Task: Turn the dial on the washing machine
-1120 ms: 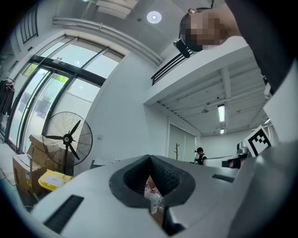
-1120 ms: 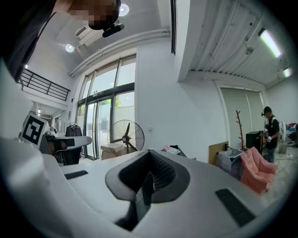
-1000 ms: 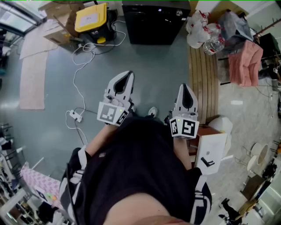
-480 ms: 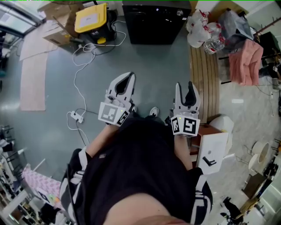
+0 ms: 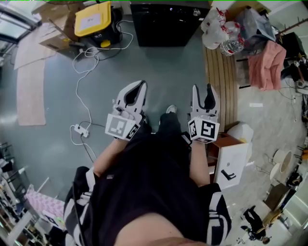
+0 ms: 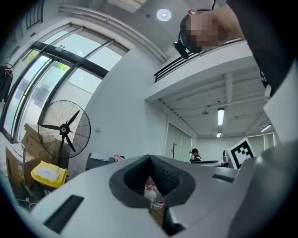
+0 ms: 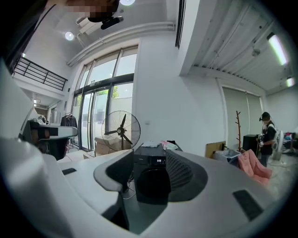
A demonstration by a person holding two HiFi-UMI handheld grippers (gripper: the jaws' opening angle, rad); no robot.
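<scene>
The black washing machine stands at the far end of the grey floor, well ahead of both grippers. A small round knob shows on its top right. My right gripper is held in front of the person's body. Its jaws are opening and nothing is between them. In the right gripper view the machine and its lit display show through the gap of the right gripper; the dial is not visible there. My left gripper is shut with its tips together and holds nothing.
A yellow-lidded box and cardboard lie to the machine's left. A white cable with a power strip trails over the floor. A slatted wooden board, bags of bottles, pink cloth and a white cabinet line the right side. A standing fan is near the windows.
The right gripper's jaws have gone from shut to open. The person has shifted slightly forward, and one foot now shows between the grippers. The left gripper stays shut.
</scene>
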